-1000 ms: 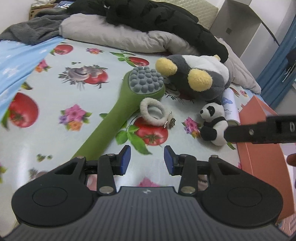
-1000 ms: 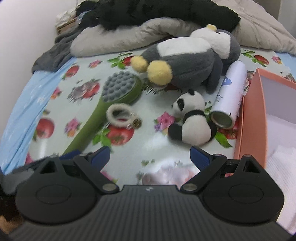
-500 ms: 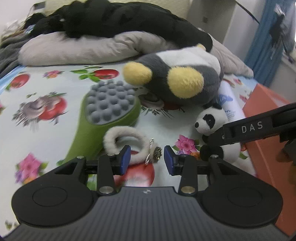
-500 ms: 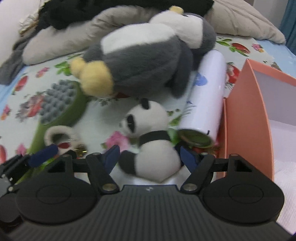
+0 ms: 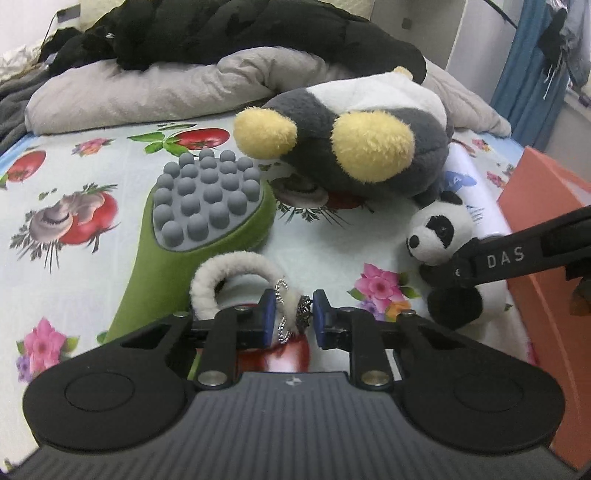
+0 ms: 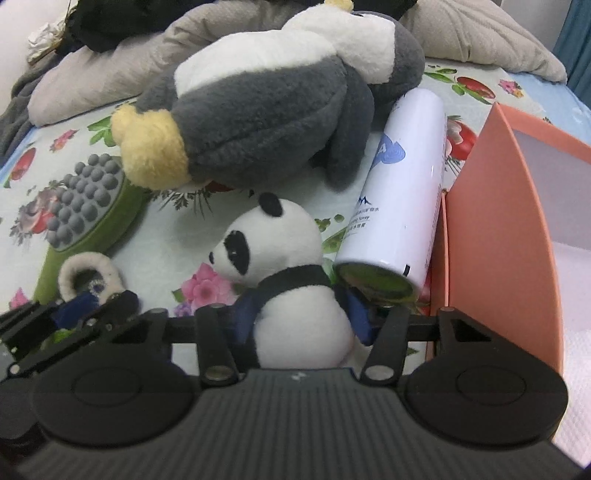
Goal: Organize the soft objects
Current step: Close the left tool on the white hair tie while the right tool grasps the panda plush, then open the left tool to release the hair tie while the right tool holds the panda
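A small panda plush (image 6: 280, 236) sits on the flowered bedsheet, and my right gripper (image 6: 301, 317) is closing on its body, blue pads pressing into both sides. From the left wrist view one right finger (image 5: 506, 254) crosses in front of the panda (image 5: 439, 229). A fluffy white hair tie (image 5: 221, 269) with a sparkly charm lies by a green massage brush (image 5: 177, 258). My left gripper (image 5: 293, 317) is closing on the tie's charm end, pads touching it. A big grey-and-white penguin plush (image 5: 314, 118) lies just behind.
A white spray can (image 6: 406, 173) lies between the penguin and an orange box (image 6: 491, 221) at the right; white cloth (image 6: 576, 350) is inside the box. Grey pillows (image 5: 140, 92) and a black garment (image 5: 240, 33) are heaped at the back of the bed.
Both grippers moved forward and down to the sheet. The left jaws narrowed onto the hair tie's charm end. The right jaws went from wide apart to pressing on the panda.
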A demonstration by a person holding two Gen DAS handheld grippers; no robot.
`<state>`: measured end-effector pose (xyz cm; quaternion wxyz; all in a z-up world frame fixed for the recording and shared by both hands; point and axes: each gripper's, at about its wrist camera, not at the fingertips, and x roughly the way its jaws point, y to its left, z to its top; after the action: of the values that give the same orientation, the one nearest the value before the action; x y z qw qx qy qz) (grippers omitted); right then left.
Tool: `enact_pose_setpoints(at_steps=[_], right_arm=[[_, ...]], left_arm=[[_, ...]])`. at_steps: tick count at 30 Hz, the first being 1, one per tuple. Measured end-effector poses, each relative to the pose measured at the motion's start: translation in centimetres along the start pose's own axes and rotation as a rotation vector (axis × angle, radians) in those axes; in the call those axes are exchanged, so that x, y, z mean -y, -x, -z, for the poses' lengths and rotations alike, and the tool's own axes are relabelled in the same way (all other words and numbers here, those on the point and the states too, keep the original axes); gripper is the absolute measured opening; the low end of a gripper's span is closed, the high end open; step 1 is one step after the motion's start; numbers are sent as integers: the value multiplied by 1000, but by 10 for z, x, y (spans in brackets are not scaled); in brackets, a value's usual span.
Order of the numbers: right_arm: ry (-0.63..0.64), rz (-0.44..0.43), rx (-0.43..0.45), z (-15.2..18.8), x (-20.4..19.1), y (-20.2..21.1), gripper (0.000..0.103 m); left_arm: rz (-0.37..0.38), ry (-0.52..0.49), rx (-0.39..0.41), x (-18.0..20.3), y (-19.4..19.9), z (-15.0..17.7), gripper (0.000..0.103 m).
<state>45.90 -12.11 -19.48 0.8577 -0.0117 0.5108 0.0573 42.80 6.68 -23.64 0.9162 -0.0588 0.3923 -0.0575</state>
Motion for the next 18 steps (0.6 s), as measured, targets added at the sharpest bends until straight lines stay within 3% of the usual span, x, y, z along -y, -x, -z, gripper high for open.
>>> enact_pose_setpoints(at_steps=[10,18], right_arm=[[42,-41,32,36,-14,55,53],[67,-75,17,93,-18,94,53]], left_arm=[[16,98,33,5,77,21,24],[6,177,26,10,147,72,24]])
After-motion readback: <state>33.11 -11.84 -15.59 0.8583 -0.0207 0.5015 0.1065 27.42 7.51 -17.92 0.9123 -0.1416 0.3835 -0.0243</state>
